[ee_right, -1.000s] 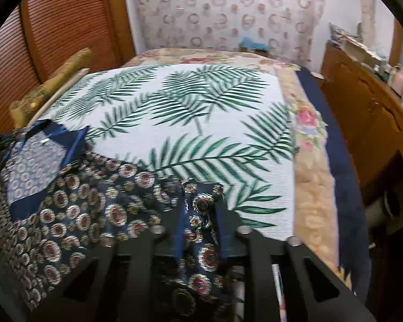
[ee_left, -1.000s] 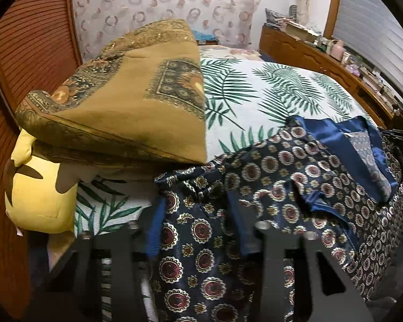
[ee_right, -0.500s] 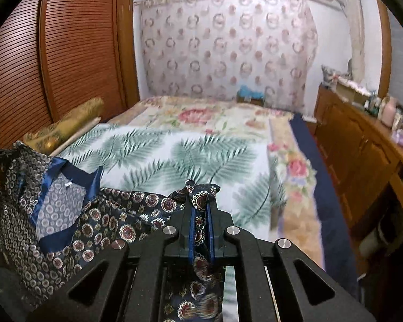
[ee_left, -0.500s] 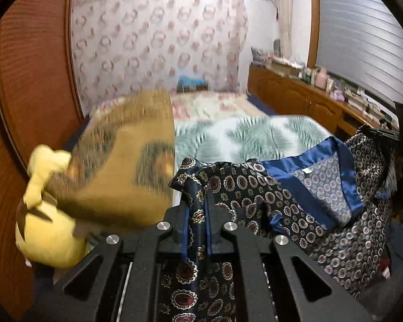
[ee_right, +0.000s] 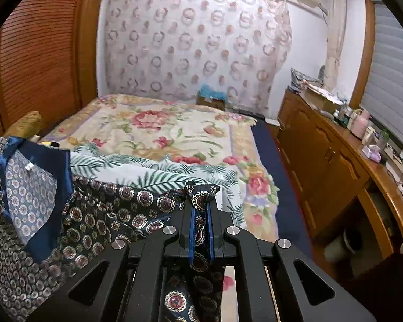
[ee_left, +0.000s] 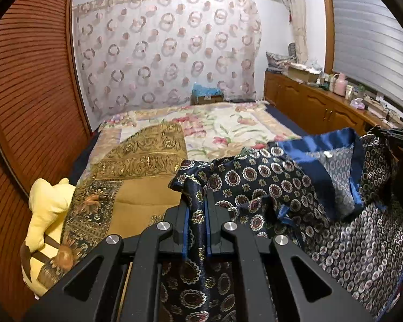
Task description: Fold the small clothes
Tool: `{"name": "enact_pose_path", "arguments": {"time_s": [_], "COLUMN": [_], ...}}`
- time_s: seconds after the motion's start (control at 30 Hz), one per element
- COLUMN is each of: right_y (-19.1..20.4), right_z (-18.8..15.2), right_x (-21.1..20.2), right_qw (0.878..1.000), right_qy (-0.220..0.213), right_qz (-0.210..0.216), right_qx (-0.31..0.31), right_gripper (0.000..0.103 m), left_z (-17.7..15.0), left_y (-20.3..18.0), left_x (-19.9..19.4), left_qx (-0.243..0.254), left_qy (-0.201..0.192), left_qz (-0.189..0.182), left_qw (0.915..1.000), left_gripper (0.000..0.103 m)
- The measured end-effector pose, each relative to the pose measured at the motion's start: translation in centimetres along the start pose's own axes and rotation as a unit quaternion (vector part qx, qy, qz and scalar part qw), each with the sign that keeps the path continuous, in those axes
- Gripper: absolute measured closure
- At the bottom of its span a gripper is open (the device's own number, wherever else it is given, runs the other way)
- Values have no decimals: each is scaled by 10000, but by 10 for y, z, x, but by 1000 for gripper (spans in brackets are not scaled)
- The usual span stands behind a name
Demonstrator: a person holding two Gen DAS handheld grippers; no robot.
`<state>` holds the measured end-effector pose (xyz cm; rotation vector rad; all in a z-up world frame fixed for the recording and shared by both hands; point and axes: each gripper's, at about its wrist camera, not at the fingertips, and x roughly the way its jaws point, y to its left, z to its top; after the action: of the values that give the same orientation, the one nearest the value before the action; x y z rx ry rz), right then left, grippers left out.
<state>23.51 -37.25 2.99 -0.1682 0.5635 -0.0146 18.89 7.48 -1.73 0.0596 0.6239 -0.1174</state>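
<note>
A: Checking grips. Left gripper (ee_left: 195, 209) is closed tight on a bunched fold of the navy medallion-print garment (ee_left: 258, 185); cloth runs up between the two pads and spills over their tips.

B: Right gripper (ee_right: 200, 209)?

A: Same thing. Pinched shut on another bunch of that garment (ee_right: 99, 214), with a small tuft sticking out above the tips.

B: Where's the garment relative to the bed (ee_right: 174, 134)?

A: Strung between the two grippers at the near end of the bed, sagging in the middle. In the left wrist view it spreads from the gripper toward the right edge; in the right wrist view it spreads toward the left edge. The blue satin collar (ee_left: 317, 145) is open, showing the paler inner lining (ee_left: 338, 171) and a small tag.

B: Anything else on the bed?

A: The palm-leaf sheet (ee_right: 174, 171) lies over the floral blanket (ee_right: 147, 123) at the near end. On the bed's left side sits a gold patterned cloth (ee_left: 147, 155), with a yellow plush toy (ee_left: 45, 209) at its near-left corner, touching it.

B: Beside the bed?

A: A wooden cabinet (ee_right: 322, 161) runs along the right side, top cluttered.
</note>
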Motion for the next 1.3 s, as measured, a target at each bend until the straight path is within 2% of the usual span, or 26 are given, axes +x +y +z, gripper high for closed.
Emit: {"name": "enact_pose_path", "arguments": {"time_s": [0.17,0.3,0.4,0.43,0.63,0.83,0.97,1.03,1.07,1.1,1.13,1.2,1.3], "right_y": [22,39,50,52,83,120,130,133,136,136,137,138,133], "right_z": [10,7,12,14,15,21,22,21,22,21,21,20,17], "right_x": [17,18,14,13,2,36,57,65,68,67,67,65,50], "right_qw": [9994,9989,9988,9987,9955,9895,9892,9884,9877,9873,9872,9873,9879], "right_qy": [337,456,442,424,469,804,1028,1148,1201,1209,1166,1043,783], "right_qz": [103,96,183,222,788,1195,1014,948,945,964,1022,1093,1235], "right_qx": [52,-25,-125,-145,-223,-155,-257,-294,-322,-357,-385,-490,-525], "right_gripper": [93,69,56,54,53,53,53,53,53,64,71,95,99], "left_z": [-8,-16,-22,-24,-34,-39,-43,-46,-48,-51,-53,-55,-62], "left_y": [4,7,12,12,9,2,0,1,1,1,1,-3,-10], "left_x": [24,23,17,15,5,6,3,2,3,3,2,-1,-12], "left_qx": [-72,-193,-260,-290,-178,4,55,63,46,28,28,49,105], "left_qy": [320,385,380,383,369,416,402,418,460,480,471,381,206], "left_qz": [93,11,-45,-90,-88,-97,-126,-150,-135,-81,-52,-19,-36], "left_qw": [9994,9991,9989,9988,9991,9991,9991,9990,9988,9988,9989,9993,9997], "left_gripper": [89,77,70,70,69,70,70,82,86,93,95,96,97]}}
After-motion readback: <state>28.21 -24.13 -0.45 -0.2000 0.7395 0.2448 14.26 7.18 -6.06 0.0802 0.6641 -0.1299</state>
